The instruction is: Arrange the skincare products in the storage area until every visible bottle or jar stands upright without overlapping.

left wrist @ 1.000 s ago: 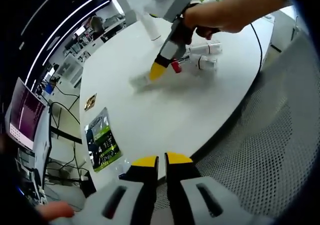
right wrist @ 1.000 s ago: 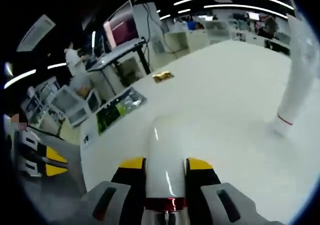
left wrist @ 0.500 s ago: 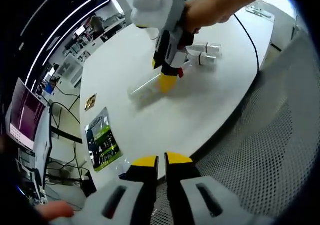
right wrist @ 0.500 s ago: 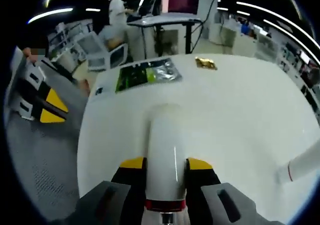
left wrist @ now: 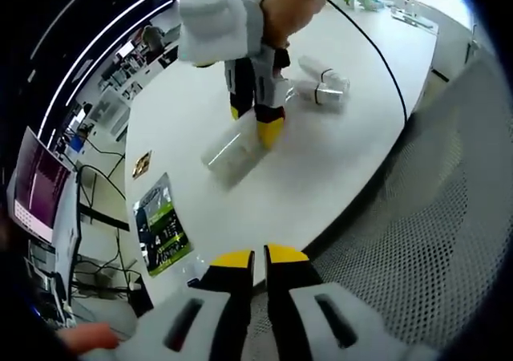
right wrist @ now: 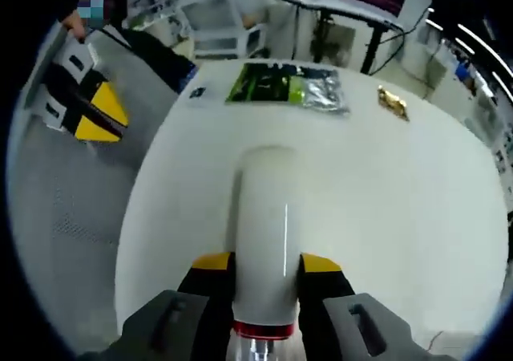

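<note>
Right gripper (right wrist: 262,266): yellow-tipped jaws clamped on a smooth white cylindrical bottle (right wrist: 264,233) with a red band at its neck; the bottle runs straight ahead between the jaws, over the matte white table (right wrist: 417,217). From the left gripper view, a hand (left wrist: 292,4) holds it pointing down at the table. Behind it, two clear bottles (left wrist: 321,84) lie on their sides. Left gripper (left wrist: 258,258): jaws pressed together, nothing held, off the table edge above grey mesh (left wrist: 433,217).

No legible text; print on green packet (right wrist: 284,84) too small.
</note>
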